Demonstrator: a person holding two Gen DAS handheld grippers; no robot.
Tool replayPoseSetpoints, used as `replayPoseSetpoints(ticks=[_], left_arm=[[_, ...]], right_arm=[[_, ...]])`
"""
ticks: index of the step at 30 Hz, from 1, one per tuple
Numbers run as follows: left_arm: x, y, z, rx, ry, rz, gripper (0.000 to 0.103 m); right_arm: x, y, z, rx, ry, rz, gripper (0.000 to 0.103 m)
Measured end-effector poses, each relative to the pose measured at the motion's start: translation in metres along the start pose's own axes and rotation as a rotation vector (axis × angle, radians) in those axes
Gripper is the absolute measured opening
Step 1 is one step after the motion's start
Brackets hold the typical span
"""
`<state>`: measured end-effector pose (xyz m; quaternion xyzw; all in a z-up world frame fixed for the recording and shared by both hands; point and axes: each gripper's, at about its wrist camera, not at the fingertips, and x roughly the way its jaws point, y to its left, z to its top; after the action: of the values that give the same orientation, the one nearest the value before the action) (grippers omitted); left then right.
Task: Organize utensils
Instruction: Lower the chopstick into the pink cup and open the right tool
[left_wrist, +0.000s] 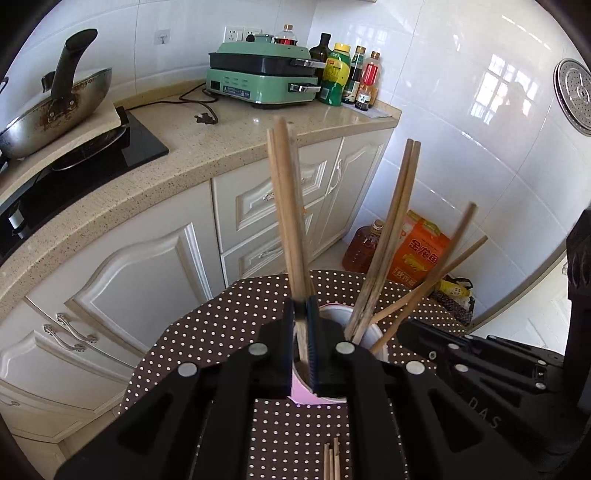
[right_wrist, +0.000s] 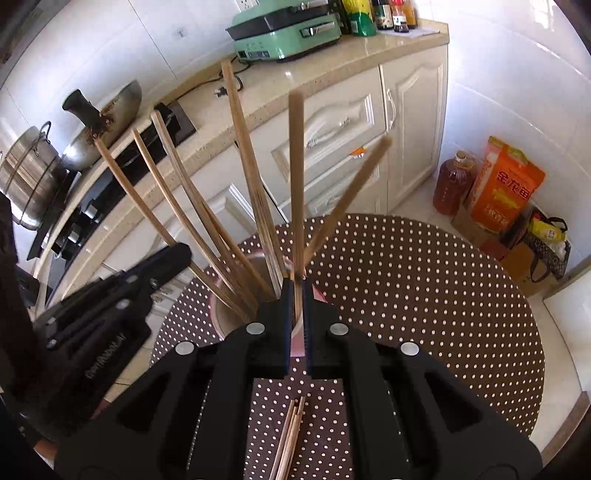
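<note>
Wooden chopsticks (left_wrist: 286, 206) stand clamped in the left gripper (left_wrist: 303, 325) above a white holder (left_wrist: 373, 338) on the polka-dot table (left_wrist: 207, 332); a steamer plate (left_wrist: 574, 96) hangs on the tiled wall. In the right wrist view, the right gripper (right_wrist: 296, 295) pinches two chopsticks (right_wrist: 296, 177) beside the holder; a steel pot (right_wrist: 29, 173) shows left, and loose chopsticks (right_wrist: 290, 435) lie below.

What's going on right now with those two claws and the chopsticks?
Left gripper jaws shut on chopsticks over the cup. Right gripper jaws shut on chopsticks. More lie on the table.
</note>
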<state>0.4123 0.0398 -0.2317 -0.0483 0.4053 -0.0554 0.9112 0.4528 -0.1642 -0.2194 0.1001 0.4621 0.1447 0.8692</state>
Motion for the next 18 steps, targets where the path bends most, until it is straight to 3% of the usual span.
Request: replayPoseSetpoints(ticks=[14,18], left_arm=[[-0.01,0.001,-0.012,0.021,-0.015,0.031,0.01],[-0.019,-0.001,-0.013,0.045,-0.032,0.036,0.027]], right_arm=[[0.0,-0.013,-0.011,0.064,0.071,-0.052,0.006],[-0.004,-0.02,-0.013,0.087,0.08,-0.068,0.006]])
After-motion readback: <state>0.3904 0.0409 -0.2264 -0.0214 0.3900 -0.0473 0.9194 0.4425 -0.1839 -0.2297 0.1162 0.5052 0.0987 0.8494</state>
